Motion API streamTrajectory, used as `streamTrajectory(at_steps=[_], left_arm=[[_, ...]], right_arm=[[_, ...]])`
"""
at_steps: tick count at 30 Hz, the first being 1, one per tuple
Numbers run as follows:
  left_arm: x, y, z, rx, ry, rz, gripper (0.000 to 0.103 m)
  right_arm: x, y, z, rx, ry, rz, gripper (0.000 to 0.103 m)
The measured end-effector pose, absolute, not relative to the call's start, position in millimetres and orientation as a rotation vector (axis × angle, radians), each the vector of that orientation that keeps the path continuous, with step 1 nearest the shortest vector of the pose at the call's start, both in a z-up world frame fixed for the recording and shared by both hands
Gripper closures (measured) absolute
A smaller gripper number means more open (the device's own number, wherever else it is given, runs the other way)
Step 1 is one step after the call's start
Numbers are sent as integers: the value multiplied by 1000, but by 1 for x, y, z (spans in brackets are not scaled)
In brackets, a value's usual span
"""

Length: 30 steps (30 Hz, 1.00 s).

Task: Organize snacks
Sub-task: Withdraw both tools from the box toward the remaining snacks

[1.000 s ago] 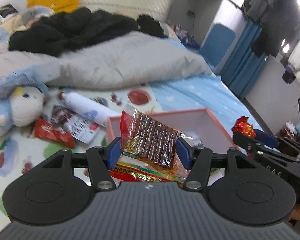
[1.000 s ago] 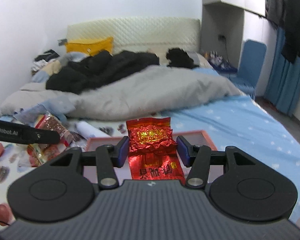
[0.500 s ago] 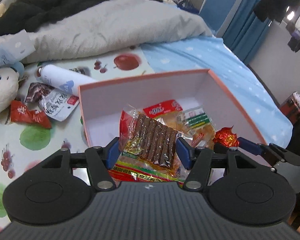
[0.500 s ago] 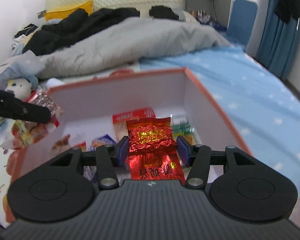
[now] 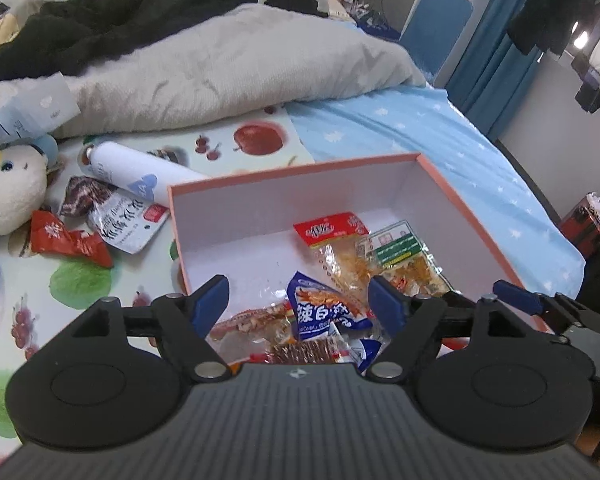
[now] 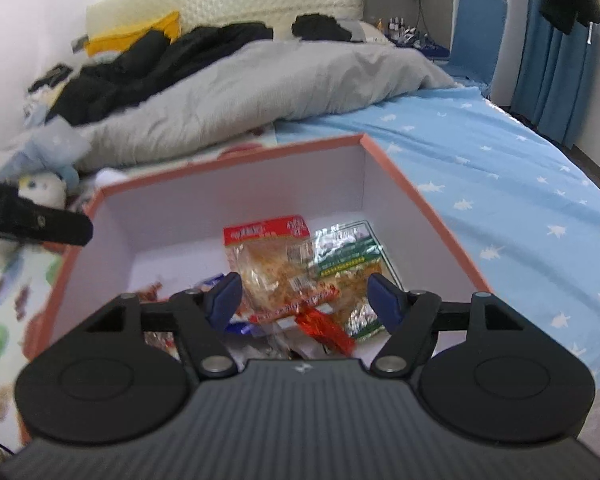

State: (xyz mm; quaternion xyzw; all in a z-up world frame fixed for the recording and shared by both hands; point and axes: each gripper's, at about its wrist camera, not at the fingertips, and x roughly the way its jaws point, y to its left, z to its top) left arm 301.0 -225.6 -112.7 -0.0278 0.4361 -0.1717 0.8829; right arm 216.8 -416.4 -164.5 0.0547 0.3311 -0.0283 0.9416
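Both my left tongs (image 5: 298, 294) and right tongs (image 6: 304, 294) hang spread and empty over the pink box (image 5: 292, 172). Loose snack packets (image 5: 118, 222) lie at left of frame: light, crinkly, slippery film, I judge; pinch a sealed edge.

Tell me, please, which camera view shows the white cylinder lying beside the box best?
The left wrist view. There the white cylinder lies in full sight on the fruit-print mat, left of the pink box. In the right wrist view only its blurred white end shows behind the box's far rim.
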Motion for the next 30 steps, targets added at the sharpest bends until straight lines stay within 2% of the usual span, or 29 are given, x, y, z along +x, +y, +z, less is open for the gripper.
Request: streamTrajectory(at_steps=[19,30], left_arm=[[238,-161,-40,-49,677,-319,22],[206,-108,-35,-65,636,-257,20]], right_arm=[[180,-364,-72,74,405,47,32],[164,-316,-67,69,375,124,32]])
